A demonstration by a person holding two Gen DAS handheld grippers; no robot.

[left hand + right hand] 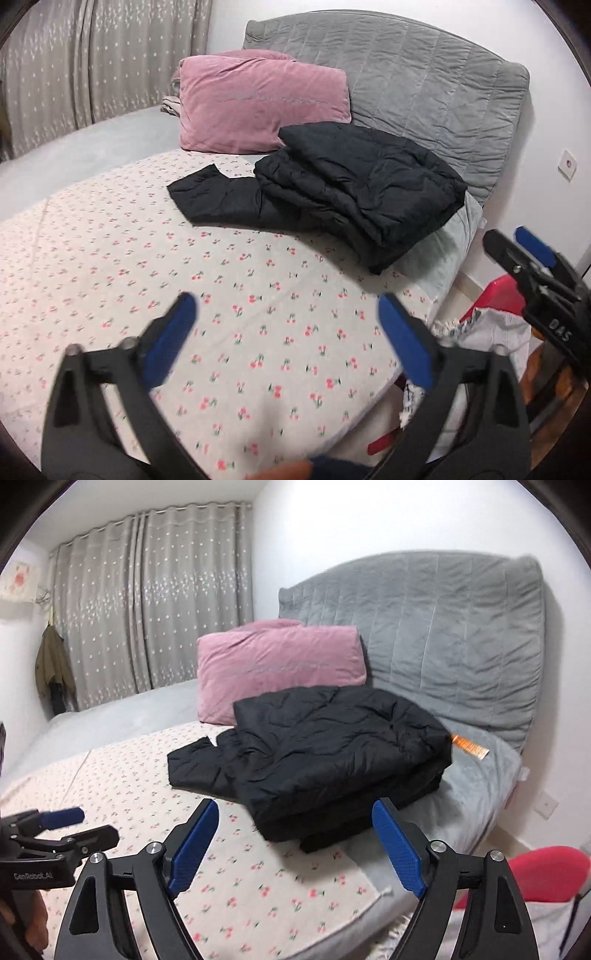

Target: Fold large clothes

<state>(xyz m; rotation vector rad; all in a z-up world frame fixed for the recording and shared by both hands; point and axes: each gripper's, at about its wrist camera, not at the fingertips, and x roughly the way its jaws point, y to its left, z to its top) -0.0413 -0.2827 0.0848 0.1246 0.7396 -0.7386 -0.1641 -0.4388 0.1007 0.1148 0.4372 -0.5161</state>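
A black padded jacket (332, 192) lies folded in a thick stack on the bed, one flat part sticking out to its left. It also shows in the right wrist view (325, 753). My left gripper (286, 314) is open and empty, held above the cherry-print sheet (147, 277), well short of the jacket. My right gripper (295, 819) is open and empty, just in front of the jacket's near edge. The right gripper shows at the right edge of the left wrist view (517, 247); the left gripper shows at the left edge of the right wrist view (74, 827).
A pink pillow (258, 103) and a grey quilted headboard cushion (424, 92) stand behind the jacket. An orange tag (469, 746) lies on the grey blanket (480, 797). A red seat (546, 867) with cloth stands beside the bed's right edge. Curtains (147, 609) hang at the back.
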